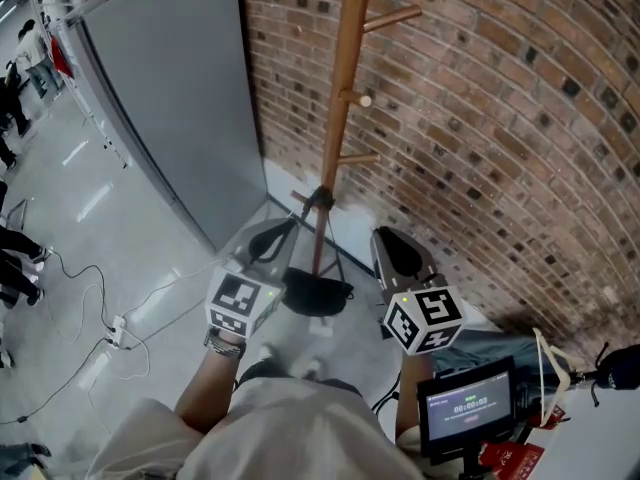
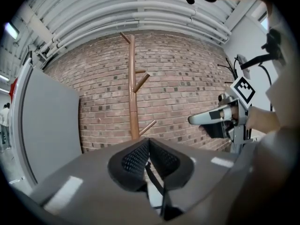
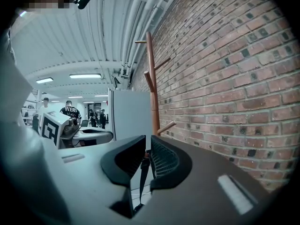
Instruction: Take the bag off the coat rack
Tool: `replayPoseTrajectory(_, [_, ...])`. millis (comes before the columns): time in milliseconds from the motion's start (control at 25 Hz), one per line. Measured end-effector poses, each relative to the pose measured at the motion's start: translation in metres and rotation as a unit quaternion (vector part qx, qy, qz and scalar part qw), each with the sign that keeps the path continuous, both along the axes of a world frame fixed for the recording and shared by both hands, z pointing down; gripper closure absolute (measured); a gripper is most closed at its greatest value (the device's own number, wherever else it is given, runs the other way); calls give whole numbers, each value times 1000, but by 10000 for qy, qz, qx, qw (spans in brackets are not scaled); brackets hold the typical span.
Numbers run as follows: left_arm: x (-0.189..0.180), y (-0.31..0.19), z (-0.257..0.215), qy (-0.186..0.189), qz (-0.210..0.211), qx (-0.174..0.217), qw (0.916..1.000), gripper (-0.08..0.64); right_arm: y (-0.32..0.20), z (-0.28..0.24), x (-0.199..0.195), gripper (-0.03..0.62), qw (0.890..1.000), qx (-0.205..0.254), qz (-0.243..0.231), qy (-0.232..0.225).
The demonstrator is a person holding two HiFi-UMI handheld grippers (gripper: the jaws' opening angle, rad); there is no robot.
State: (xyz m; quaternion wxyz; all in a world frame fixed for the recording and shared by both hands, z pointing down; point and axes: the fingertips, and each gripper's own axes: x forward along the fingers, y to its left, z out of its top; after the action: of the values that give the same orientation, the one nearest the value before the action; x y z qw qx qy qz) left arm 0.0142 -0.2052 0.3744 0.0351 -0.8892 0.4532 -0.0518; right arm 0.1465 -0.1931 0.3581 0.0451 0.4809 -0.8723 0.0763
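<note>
Bag (image 1: 318, 293) is hanging low on the coat rack (image 1: 345, 78), its strap (image 1: 320, 200) looped over a bottom peg near the pole's foot. L gripper (image 2: 149, 142) is sitting w/ jaws closed on nothing. R gripper (image 3: 148, 146) is showing a narrow gap, w/ the strap visible beyond it, not pinched. Best approach: opening wider, closing on the strap by the peg, lifting up & off before pulling away.
</note>
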Motion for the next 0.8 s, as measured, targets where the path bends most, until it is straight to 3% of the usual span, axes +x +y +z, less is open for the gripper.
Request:
replayPoseTrajectory(480, [-13, -38, 39, -140, 369, -384, 9985, 493, -29, 28, -13, 487, 9988, -111, 403, 267])
replayPoseTrajectory(800, [-25, -61, 80, -245, 515, -723, 9957, 466, -48, 66, -35, 451, 9984, -442, 202, 297])
